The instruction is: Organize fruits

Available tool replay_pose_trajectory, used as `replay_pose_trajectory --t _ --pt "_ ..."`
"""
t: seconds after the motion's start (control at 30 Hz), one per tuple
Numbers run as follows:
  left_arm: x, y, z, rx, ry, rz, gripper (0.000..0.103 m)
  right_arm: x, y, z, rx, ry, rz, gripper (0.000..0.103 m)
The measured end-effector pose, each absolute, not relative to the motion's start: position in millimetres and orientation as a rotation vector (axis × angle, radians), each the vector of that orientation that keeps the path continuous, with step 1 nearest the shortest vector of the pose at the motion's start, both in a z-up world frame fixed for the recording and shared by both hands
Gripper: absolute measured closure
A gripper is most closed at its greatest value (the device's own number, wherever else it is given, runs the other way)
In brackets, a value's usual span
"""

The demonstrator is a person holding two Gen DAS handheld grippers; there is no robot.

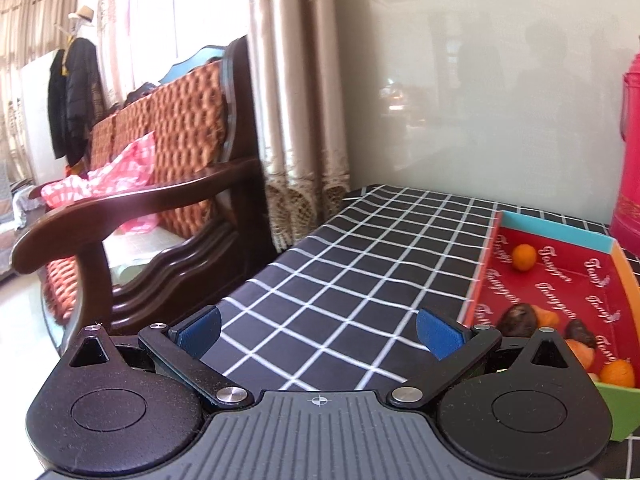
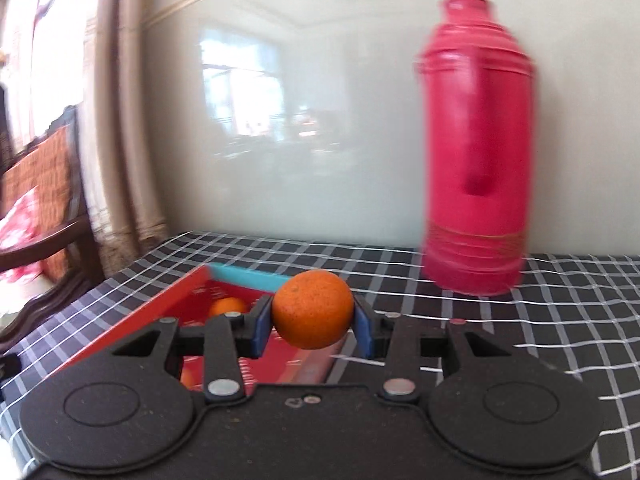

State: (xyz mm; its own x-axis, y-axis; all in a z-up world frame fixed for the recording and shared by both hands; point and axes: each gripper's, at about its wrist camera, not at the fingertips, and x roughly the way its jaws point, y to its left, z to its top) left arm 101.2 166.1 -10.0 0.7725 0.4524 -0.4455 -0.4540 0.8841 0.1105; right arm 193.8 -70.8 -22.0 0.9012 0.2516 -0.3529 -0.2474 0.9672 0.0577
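Note:
My right gripper is shut on an orange and holds it above the right rim of a red box. Another orange lies inside that box. In the left wrist view the red box sits at the right with an orange at its far end, dark brown fruits and more oranges near its front. My left gripper is open and empty above the checked tablecloth, left of the box.
A tall red thermos stands on the table at the back right, also at the right edge of the left wrist view. A wooden sofa stands left of the table. A glossy wall panel rises behind.

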Motion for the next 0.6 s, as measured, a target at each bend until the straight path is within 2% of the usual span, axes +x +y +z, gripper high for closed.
replay_pose_trajectory --t 0.23,0.5,0.6 --pt "91 191 -12 -0.022 0.483 0.523 0.000 205 -23 -36 -0.063 0.448 0.290 0.070" --pt "87 207 -11 -0.065 0.479 0.530 0.000 212 -12 -52 -0.088 0.545 0.263 0.067" --pt "89 206 -11 -0.072 0.476 0.518 0.000 209 -17 -49 -0.046 0.537 0.284 0.054"
